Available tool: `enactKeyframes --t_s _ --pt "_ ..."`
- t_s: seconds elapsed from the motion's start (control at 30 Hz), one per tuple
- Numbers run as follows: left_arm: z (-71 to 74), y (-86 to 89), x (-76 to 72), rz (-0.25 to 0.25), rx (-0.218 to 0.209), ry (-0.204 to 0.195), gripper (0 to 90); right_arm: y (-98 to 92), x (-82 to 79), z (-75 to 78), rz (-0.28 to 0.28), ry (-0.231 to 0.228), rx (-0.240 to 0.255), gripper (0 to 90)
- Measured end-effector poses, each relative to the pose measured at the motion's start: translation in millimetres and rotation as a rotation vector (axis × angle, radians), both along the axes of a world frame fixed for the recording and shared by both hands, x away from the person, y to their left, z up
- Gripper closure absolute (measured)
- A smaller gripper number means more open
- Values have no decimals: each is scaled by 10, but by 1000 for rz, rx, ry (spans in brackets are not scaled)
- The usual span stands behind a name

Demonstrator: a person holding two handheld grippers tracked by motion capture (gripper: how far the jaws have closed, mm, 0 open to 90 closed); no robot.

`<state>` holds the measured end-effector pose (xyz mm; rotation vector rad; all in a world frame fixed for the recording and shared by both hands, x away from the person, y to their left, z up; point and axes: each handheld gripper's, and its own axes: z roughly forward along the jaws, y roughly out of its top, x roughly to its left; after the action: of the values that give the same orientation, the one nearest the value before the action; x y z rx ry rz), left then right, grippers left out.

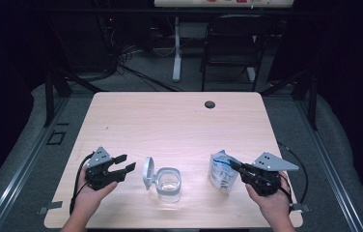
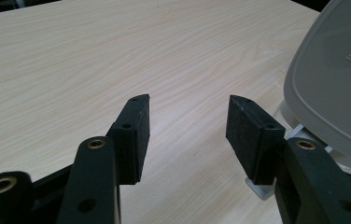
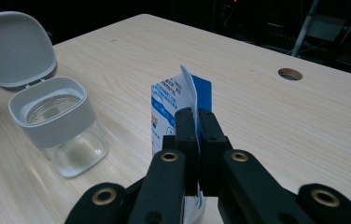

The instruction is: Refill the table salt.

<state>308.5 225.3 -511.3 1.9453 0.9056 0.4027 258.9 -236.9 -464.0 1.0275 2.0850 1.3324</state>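
Pouch (image 1: 220, 170), white with blue print, standing upright on the near right part of the wooden table (image 1: 170, 116), pinched at its near edge by the right gripper (image 1: 233, 166). Jaws clenched flat on the thin pouch edge, seen plainly in the right gripper view (image 3: 196, 130). Left of the pouch, near the table's near edge, a clear glass jar (image 1: 169, 184) with a grey collar, its hinged grey lid (image 1: 147, 172) flipped open and standing up on the jar's left side. Further left, the left gripper (image 1: 124, 163), held in a hand (image 1: 89, 195), jaws released and spread apart, grasping nothing, pointed toward the lid and just beside it. Bare wood between those black pads (image 2: 134, 135).
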Motion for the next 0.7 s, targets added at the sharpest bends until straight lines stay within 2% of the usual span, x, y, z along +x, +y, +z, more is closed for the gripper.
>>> enactKeyframes --t_s 0.13,0.37,0.4,0.53,0.6,0.63,0.7 --pt "1 2 0 1 -1 -1 503 0 2 -23 -4 -5 35 885" --pt "1 -1 0 1 1 -1 503 -30 10 -32 -3 12 41 866" --pt "1 0 -1 1 0 -1 503 -26 15 -41 -5 16 53 863" --pt "7 2 -4 2 -2 -3 503 -17 23 -61 -3 24 55 857" --pt "7 2 -4 2 -1 -4 502 -16 28 -66 -2 30 40 850" --pt "7 2 -4 2 -1 -3 503 -3 32 -79 -5 30 56 843" --pt "7 2 -4 2 -1 -4 502 -6 34 -86 -4 35 49 835"
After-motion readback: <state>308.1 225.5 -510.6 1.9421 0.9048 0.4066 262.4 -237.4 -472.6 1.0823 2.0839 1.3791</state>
